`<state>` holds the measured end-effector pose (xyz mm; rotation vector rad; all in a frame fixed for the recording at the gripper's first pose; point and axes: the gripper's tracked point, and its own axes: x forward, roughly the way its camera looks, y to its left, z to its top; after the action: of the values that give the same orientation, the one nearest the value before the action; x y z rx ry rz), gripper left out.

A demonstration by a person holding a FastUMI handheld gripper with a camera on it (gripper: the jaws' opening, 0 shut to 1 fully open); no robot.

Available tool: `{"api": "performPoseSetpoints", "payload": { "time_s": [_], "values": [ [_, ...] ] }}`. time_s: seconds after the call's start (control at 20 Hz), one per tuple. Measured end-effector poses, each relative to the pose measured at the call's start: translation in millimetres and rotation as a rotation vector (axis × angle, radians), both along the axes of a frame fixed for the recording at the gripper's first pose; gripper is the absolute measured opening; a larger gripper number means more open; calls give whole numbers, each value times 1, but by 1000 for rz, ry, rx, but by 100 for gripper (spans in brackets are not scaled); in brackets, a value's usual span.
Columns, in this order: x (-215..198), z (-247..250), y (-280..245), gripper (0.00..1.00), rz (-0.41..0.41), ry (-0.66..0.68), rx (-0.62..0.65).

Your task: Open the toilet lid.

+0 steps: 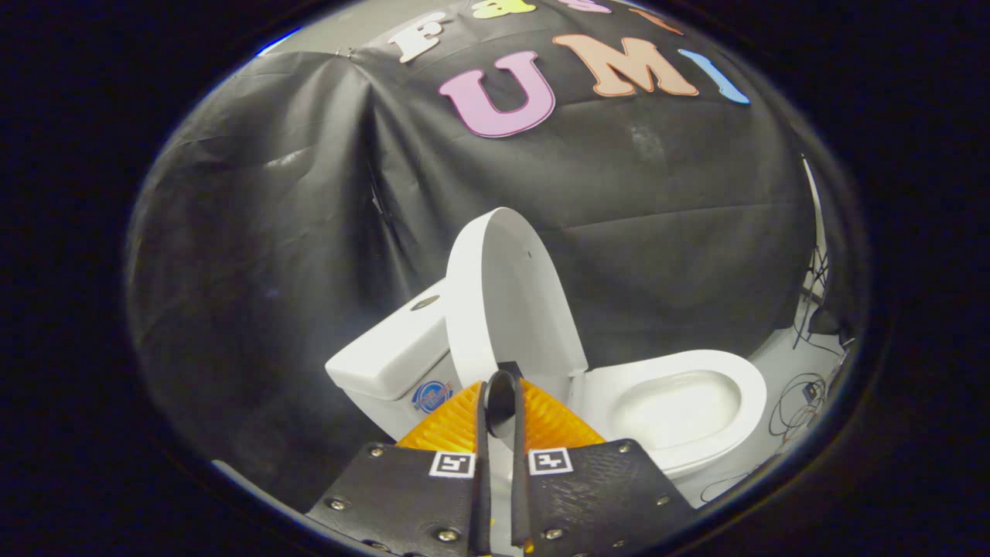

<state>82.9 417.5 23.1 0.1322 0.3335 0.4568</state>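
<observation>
**Q:** With the toilet lid (506, 298) standing raised at the centre of the frame, why does it sit that way?

**A:** It leans back toward the tank (390, 356), left of centre, which props it upright on its hinge. That leaves the seat (746, 387) and the bowl (677, 406) uncovered at lower right, so I judge the opening to be done or nearly so.

**Q:** And what is the gripper (501, 387) doing?

**A:** Its two fingers rise from the bottom centre and meet at their tips, nearly closed, with a thin gap lower down. Those tips overlap the lid's lower edge. Whether they pinch that edge or merely sit in front of it, I cannot tell.

**Q:** Is any writing readable?

**A:** A small round blue sticker (431, 396) sits on the tank's front, too small to read. Two square black-and-white markers (452, 464) sit on the gripper's body at lower centre; they carry patterns, not words.

**Q:** Anything else?

**A:** Loose cables (800, 402) lie on the floor at the right edge.
</observation>
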Motion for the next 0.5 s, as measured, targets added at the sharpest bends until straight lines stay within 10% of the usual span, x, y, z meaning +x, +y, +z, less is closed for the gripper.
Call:
{"api": "performPoseSetpoints", "payload": {
  "time_s": [0.5],
  "values": [
    [6,-7,32,11,53,-10,43]
  ]
}}
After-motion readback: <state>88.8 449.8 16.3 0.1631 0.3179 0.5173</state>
